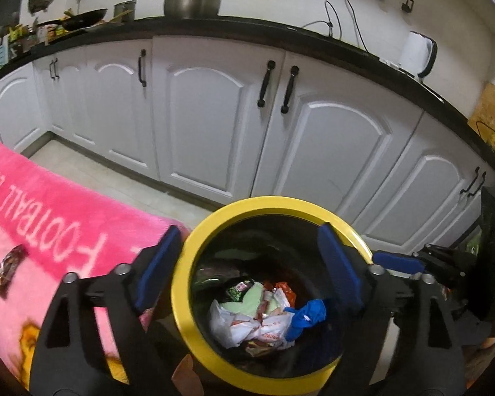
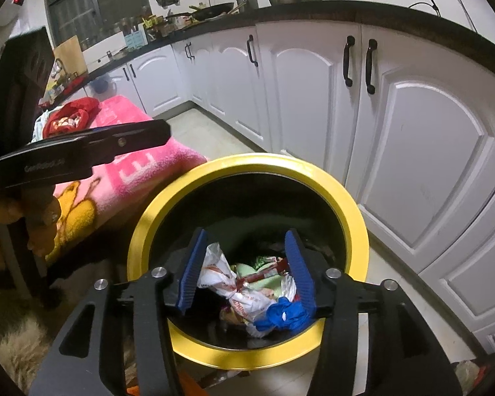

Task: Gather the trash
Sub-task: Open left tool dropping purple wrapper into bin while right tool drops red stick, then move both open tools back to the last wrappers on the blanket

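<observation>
A black trash bin with a yellow rim (image 1: 194, 250) stands on the floor in front of white cabinets; it also shows in the right wrist view (image 2: 353, 211). Inside lie crumpled white wrappers (image 1: 237, 323), a blue crumpled piece (image 1: 307, 316) and other packets. My left gripper (image 1: 247, 264) hovers open and empty over the bin's mouth. My right gripper (image 2: 247, 264) is also open and empty above the bin, over the wrappers (image 2: 237, 293) and the blue piece (image 2: 283, 313). A dark snack wrapper (image 1: 10, 270) lies on the pink blanket.
A pink blanket (image 1: 49, 211) covers a surface left of the bin, with a red wrapper pile (image 2: 69, 115) at its far end. White cabinet doors (image 1: 214, 115) under a black countertop (image 1: 247, 29) run behind. A white kettle (image 1: 417, 54) and pots stand on the counter.
</observation>
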Demonstrator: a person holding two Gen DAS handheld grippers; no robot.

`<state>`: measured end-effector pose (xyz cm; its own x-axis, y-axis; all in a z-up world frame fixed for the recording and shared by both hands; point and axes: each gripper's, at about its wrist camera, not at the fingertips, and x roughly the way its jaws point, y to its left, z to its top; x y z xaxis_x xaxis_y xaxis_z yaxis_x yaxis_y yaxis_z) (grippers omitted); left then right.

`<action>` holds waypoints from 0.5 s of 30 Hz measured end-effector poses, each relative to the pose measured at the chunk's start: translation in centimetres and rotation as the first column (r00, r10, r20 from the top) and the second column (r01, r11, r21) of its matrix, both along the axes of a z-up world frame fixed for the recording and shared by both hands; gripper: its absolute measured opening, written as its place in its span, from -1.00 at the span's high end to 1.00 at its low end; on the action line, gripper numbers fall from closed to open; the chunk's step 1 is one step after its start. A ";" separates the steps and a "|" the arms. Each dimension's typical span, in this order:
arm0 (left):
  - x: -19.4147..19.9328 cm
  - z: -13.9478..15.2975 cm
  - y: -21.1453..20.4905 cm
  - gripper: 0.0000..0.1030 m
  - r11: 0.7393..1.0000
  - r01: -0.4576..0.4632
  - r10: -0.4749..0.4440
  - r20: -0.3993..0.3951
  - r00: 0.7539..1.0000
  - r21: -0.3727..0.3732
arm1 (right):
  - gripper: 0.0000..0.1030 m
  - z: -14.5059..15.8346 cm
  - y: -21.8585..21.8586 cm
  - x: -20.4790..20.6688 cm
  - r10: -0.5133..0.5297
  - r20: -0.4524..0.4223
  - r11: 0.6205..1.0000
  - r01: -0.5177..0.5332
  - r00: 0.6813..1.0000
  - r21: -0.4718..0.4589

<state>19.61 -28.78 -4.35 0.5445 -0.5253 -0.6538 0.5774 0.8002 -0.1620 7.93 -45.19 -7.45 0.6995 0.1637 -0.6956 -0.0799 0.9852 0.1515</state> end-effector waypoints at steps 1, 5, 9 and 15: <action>0.0 0.1 0.3 -0.66 1.000 -0.005 0.005 0.003 1.000 -0.002 | 0.03 0.2 0.0 0.0 0.000 0.003 1.000 0.000 1.000 0.002; -0.2 0.7 1.5 -0.79 0.999 -0.040 0.040 0.029 0.999 0.003 | -0.06 1.0 0.4 -0.2 0.004 0.025 1.000 -0.004 1.000 0.004; -0.4 1.4 3.0 -0.79 0.997 -0.071 0.071 0.060 0.996 0.009 | -0.12 2.1 1.2 -0.3 0.020 0.048 1.000 -0.020 0.999 -0.004; -0.7 2.7 6.1 -0.79 0.990 -0.139 0.137 0.114 0.984 0.011 | -0.15 3.9 3.3 0.4 0.066 0.078 0.998 -0.064 0.995 -0.029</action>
